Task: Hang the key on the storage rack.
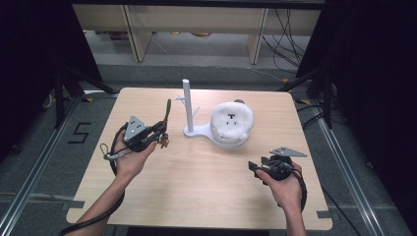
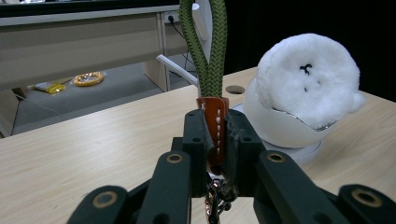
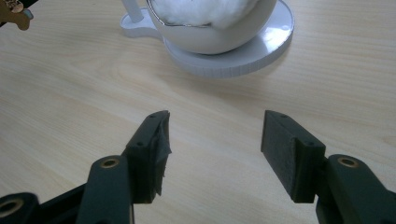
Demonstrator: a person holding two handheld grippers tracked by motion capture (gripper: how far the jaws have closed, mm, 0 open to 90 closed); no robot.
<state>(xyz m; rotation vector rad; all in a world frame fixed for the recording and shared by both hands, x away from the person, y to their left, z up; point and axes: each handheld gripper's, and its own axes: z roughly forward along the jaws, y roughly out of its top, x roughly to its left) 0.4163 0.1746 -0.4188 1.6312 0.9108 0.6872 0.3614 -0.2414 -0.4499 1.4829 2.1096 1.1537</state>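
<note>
Left of centre in the high view, the left gripper (image 1: 158, 133) has its fingers clamped on the keychain's orange tab (image 2: 212, 126), green loop (image 1: 167, 110) upright, just left of the white pegged stand (image 1: 188, 105); the right gripper (image 1: 256, 168), fingers wide apart and empty, sits lower right.

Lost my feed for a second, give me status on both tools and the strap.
Left tool shut on green keychain strap, held upright. Right tool open, empty, over bare table. White stand ahead, unobstructed.
</note>
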